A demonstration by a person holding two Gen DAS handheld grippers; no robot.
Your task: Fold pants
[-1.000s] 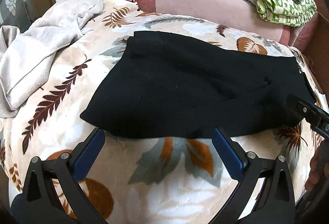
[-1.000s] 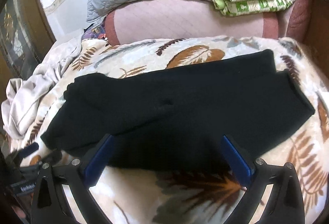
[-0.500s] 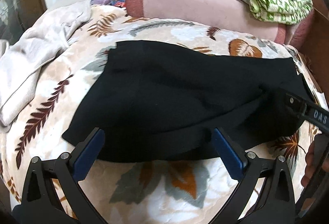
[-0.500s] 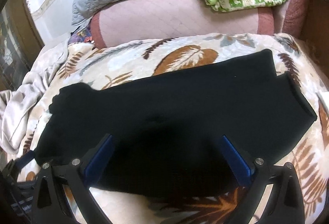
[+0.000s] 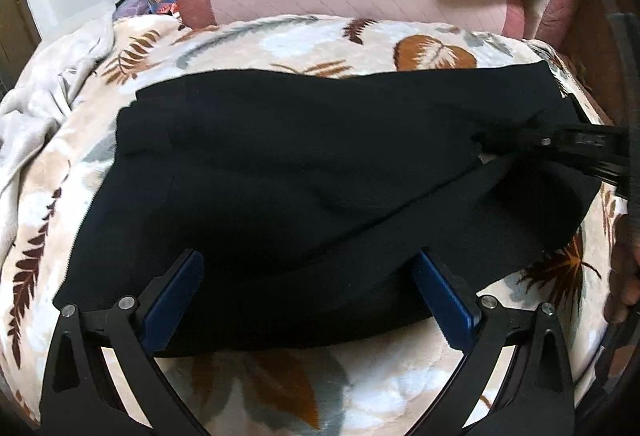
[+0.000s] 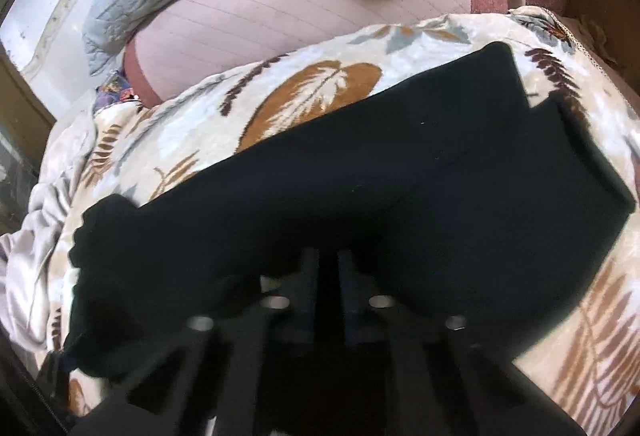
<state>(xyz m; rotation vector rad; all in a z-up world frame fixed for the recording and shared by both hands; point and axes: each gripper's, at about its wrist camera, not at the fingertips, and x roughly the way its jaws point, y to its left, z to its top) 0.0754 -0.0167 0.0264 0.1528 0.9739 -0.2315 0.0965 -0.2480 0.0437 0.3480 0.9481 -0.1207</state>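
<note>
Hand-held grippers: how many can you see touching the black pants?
2. The left hand-held gripper straddles the black pants' near edge, open; the right hand-held gripper pinches their other end.

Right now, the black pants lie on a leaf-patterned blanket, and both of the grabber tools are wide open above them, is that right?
Not quite. Only the left gripper is wide open over the near edge of the black pants on the leaf-patterned blanket. The right gripper is shut on the pants, as the right wrist view shows; the left wrist view shows it pinching the cloth too.

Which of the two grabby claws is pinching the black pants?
The right gripper: its jaws are pinched together on the black pants. The left gripper is wide open, blue pads apart over the cloth.
</note>
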